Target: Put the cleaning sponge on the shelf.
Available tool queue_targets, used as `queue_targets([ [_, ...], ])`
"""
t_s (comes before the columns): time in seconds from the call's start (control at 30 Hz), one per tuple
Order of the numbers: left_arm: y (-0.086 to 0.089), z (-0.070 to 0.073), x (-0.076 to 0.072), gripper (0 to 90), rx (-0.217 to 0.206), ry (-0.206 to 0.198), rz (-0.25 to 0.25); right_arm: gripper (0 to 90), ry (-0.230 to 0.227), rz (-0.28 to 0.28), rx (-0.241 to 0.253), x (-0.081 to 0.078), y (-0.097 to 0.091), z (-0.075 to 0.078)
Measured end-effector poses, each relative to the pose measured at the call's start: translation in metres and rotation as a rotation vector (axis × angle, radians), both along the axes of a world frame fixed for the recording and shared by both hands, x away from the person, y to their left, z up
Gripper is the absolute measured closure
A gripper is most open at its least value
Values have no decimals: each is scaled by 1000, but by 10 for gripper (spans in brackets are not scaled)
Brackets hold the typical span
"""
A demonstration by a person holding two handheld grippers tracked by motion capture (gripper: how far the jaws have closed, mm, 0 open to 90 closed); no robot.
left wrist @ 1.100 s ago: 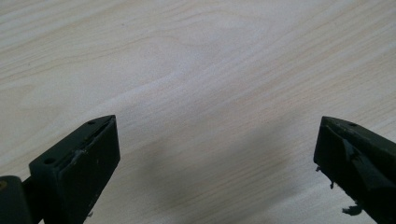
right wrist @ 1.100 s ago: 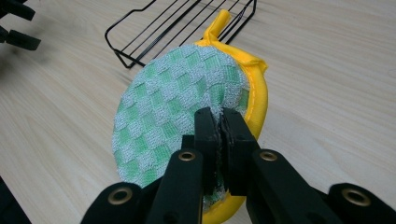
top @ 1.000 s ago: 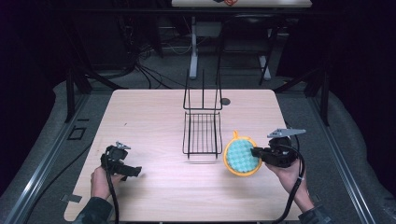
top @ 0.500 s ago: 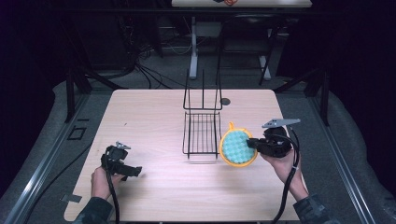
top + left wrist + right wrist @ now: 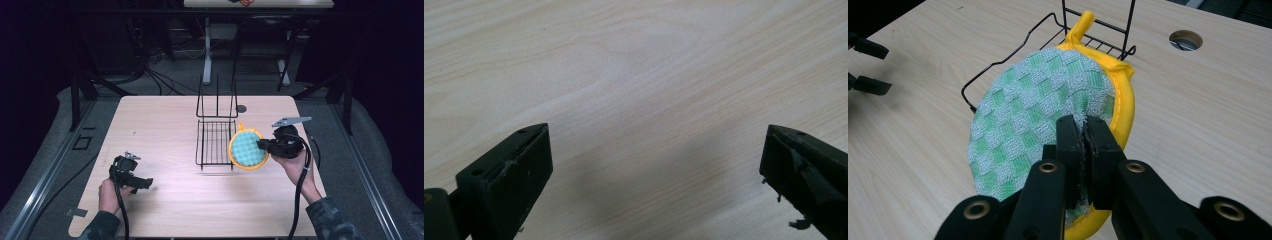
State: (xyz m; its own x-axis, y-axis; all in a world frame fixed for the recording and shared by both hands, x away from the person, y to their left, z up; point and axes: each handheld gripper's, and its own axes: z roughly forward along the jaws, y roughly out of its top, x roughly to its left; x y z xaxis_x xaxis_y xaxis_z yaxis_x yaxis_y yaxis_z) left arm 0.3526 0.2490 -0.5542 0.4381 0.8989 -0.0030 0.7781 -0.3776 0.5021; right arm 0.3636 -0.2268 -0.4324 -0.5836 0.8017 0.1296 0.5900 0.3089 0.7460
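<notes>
A round pot holder (image 5: 247, 150) with a green checked face and yellow rim hangs in the air at the right edge of a black wire rack (image 5: 215, 135). My right gripper (image 5: 261, 145) is shut on its edge, and in the right gripper view the pot holder (image 5: 1048, 117) stands upright between the closed jaws of that gripper (image 5: 1082, 131), with the rack (image 5: 1048, 35) just behind. My left gripper (image 5: 145, 184) rests low over the table at the front left, open, with bare wood between the jaws of the gripper (image 5: 654, 170).
The wooden table (image 5: 160, 120) has a round cable hole (image 5: 241, 108) behind the rack. A second table's legs and cables stand on the dark floor beyond the far edge. Cables trail from both grippers toward the front.
My right gripper has carried the pot holder left and a little away from the person, up to the rack's right side. The left gripper has stayed in place.
</notes>
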Motion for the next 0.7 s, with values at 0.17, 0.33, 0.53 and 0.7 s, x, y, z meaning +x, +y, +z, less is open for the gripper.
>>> queue_targets([
  [0.17, 0, -1, 0, 6, 9, 0, -1, 865, 3, 2, 8, 6, 4, 1],
  [0.33, 1, -1, 1, 6, 7, 3, 2, 864, 1, 1, 10, 13, 9, 3],
  [0.53, 1, -1, 1, 6, 8, 1, 1, 863, 5, -6, 14, 21, 14, 3],
  [0.7, 0, -1, 1, 6, 8, 2, 1, 864, 12, 0, 8, 27, 23, 1],
])
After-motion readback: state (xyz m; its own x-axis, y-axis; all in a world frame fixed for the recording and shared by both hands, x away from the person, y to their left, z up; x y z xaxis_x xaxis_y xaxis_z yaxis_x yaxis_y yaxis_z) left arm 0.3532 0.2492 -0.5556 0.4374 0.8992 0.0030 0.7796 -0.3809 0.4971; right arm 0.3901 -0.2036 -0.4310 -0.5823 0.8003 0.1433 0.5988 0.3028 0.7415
